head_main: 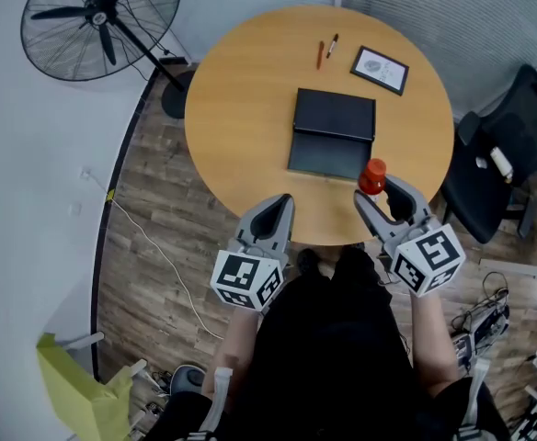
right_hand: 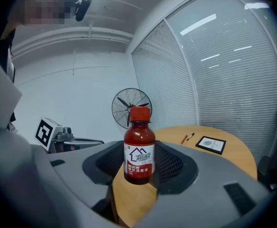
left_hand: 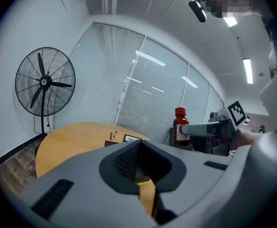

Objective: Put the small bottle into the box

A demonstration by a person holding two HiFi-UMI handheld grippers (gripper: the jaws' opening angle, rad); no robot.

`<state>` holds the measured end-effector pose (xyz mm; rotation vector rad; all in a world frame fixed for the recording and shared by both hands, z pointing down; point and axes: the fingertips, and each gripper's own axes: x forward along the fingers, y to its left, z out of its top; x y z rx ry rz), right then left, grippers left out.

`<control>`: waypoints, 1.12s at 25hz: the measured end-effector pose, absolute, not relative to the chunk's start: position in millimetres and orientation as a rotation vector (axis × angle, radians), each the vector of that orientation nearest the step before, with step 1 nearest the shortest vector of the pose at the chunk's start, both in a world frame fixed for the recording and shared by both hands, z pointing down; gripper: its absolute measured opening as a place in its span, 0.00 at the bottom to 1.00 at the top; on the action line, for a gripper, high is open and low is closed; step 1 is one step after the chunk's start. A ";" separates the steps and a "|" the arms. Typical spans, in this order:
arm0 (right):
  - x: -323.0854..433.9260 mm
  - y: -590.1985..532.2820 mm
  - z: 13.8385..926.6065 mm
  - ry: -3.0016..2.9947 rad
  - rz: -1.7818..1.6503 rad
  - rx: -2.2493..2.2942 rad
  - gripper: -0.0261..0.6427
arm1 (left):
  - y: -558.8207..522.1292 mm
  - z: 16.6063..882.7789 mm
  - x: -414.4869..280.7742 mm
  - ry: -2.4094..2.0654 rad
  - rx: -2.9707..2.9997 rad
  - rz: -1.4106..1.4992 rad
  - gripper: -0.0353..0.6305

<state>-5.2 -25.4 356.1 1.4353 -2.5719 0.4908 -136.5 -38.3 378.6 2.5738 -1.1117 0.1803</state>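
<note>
The small bottle point(head_main: 372, 176) is dark red with a red cap and a white label. It stands upright between the jaws of my right gripper point(head_main: 379, 194), which is shut on it over the table's near edge. In the right gripper view the bottle point(right_hand: 139, 146) fills the gap between the jaws of the right gripper point(right_hand: 139, 171). The box point(head_main: 333, 133) is flat, black and closed, and lies in the middle of the round wooden table point(head_main: 241, 90), just beyond the bottle. My left gripper point(head_main: 283, 202) hovers at the near edge, shut and empty. Its own view shows the bottle point(left_hand: 180, 126) to the right.
Two pens point(head_main: 326, 51) and a small framed card point(head_main: 380, 70) lie on the table behind the box. A standing fan point(head_main: 103, 16) is at the far left on the floor, and a black chair point(head_main: 508, 145) stands to the right. A cable runs across the wooden floor at the left.
</note>
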 end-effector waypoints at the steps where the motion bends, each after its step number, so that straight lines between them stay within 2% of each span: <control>1: -3.7 -26.5 359.3 -2.568 0.499 1.429 0.36 | -39.4 380.8 -135.5 -1.114 2.570 0.187 0.05; 13: 21.9 -65.9 392.9 -2.588 0.588 1.191 0.36 | -60.3 394.7 -111.4 -1.274 2.446 0.227 0.05; 28: 15.7 -140.9 473.4 -2.528 0.742 0.882 0.36 | -89.0 407.6 -85.6 -1.505 2.244 0.270 0.05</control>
